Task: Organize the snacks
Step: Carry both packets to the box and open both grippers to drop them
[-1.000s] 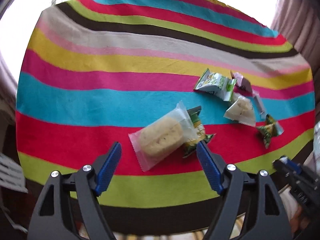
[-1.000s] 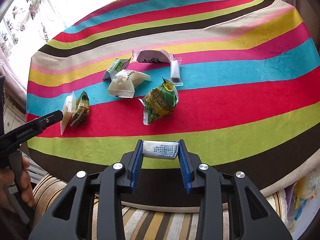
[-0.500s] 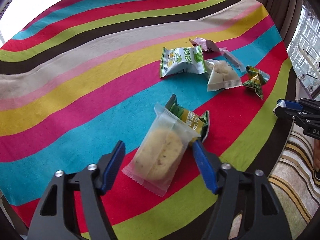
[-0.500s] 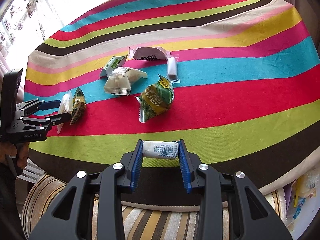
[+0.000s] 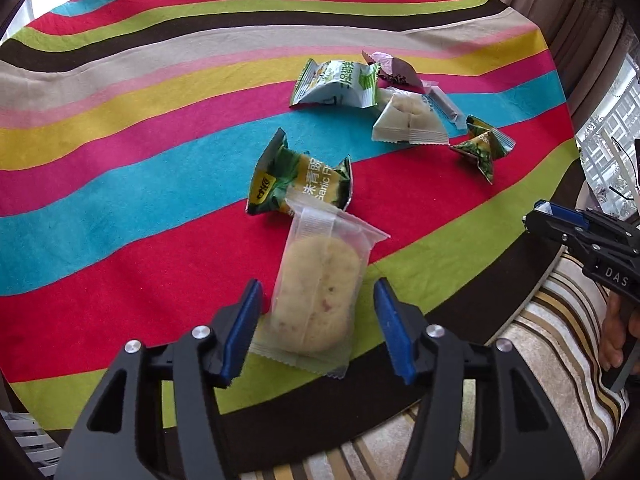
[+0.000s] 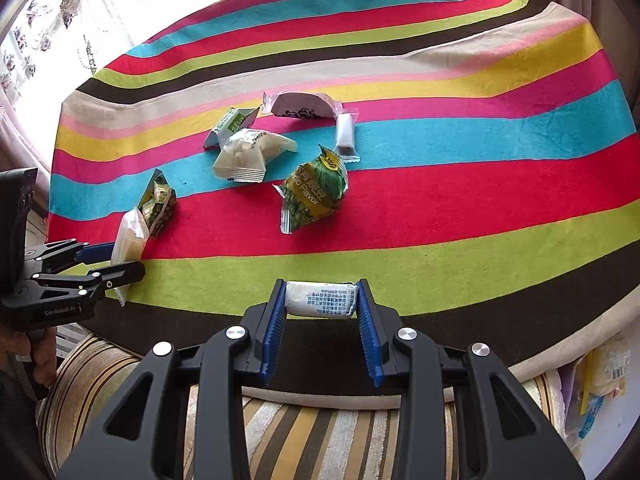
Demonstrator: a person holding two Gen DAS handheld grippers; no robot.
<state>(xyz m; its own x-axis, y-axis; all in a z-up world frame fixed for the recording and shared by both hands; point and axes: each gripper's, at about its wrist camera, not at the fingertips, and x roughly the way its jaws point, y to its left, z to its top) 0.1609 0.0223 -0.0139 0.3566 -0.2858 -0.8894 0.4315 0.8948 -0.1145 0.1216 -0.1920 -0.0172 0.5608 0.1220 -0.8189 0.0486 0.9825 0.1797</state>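
Eight wrapped snacks: two green garlic-flavour packs, two clear cake packets, four assorted others.

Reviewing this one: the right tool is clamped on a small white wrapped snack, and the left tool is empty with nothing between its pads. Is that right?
Not quite. The right tool does clamp the small white wrapped snack, but the left tool has the clear-wrapped biscuit between its open pads, as the left wrist view shows.

Black hand-held gripper frame, ribbed blue pads, silver screws, white "GenRobot.AI" lettering.
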